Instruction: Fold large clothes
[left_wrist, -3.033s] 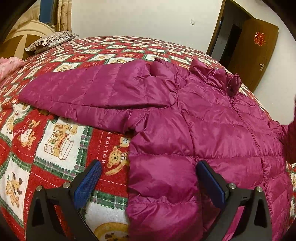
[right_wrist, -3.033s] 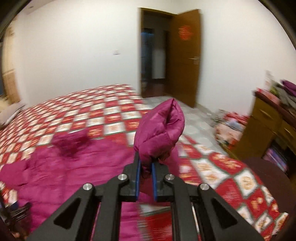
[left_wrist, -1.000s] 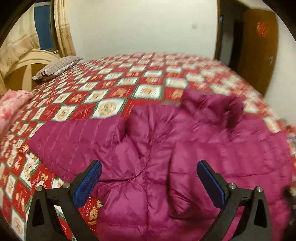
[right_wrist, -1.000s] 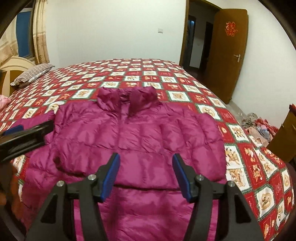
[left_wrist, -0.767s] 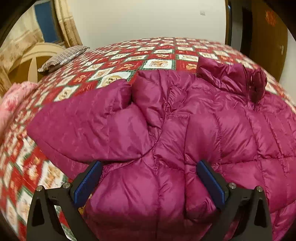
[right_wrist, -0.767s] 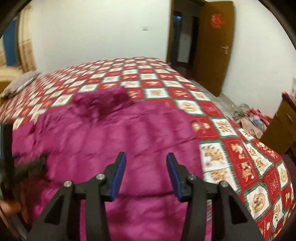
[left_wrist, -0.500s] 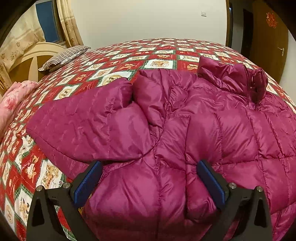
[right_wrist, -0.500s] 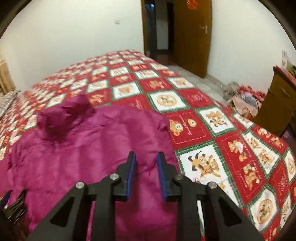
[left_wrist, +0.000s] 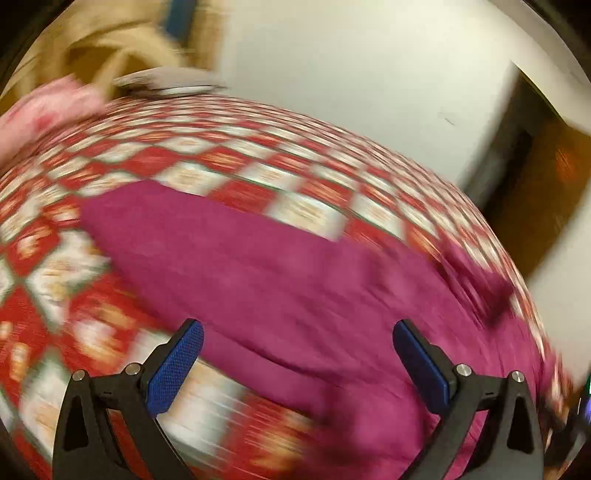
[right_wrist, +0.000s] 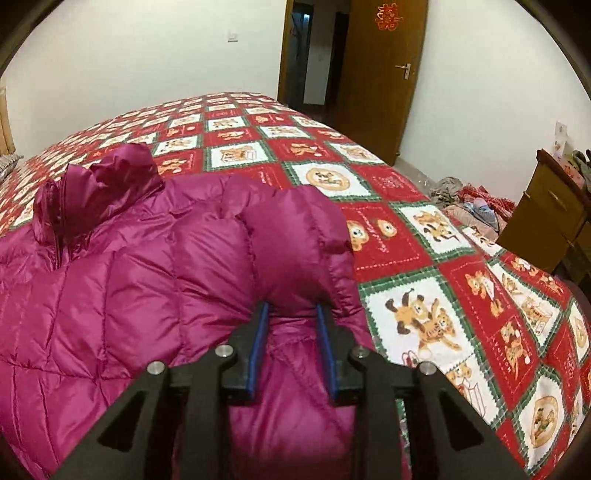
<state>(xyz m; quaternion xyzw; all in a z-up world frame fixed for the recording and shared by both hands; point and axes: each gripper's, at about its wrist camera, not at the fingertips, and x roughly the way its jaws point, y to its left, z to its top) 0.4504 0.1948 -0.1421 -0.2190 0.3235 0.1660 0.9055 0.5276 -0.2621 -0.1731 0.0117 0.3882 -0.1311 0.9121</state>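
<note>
My right tongs clamp the magenta jacket on the bed; left tongs gape wide (view blurred).

I am holding my left hand-held gripper with its blue-padded fingers spread wide apart, nothing between them. My right hand-held gripper is pinching the jacket, fingers narrowed against its puffy fold.
</note>
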